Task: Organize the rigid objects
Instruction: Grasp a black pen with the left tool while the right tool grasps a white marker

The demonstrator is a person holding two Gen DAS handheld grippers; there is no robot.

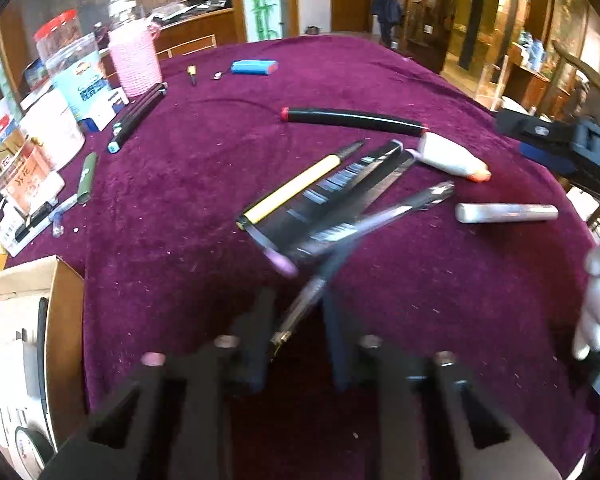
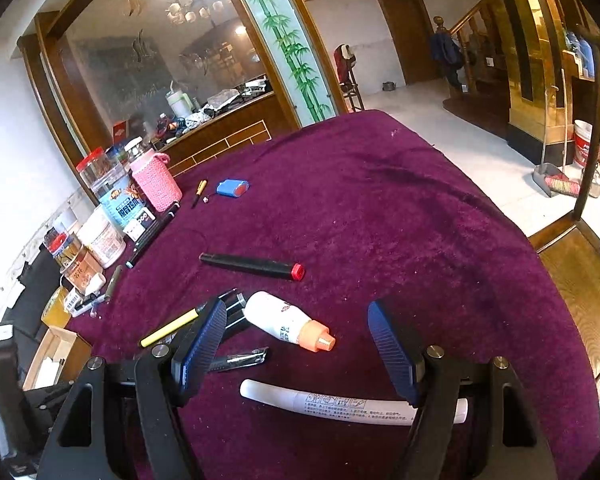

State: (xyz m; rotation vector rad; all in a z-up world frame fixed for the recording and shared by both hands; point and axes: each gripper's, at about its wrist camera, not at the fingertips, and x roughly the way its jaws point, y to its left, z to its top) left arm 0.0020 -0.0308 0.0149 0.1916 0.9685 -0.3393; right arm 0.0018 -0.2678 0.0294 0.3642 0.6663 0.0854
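Blurred pen (image 1: 300,308) between left tool (image 1: 296,312) fingers; grip unclear.

The desk (image 2: 380,208) wears plush purple cloth. The white bottle (image 2: 278,320) looks like smooth plastic, the nail clipper (image 2: 240,360) shiny metal, the bottle sleeve (image 2: 156,186) pink knit, the box (image 1: 66,292) matt cardboard.

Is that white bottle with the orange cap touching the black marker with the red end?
Apart. The right wrist view shows bare purple cloth between the white bottle and the black marker lying farther back; the left wrist view is less plain.
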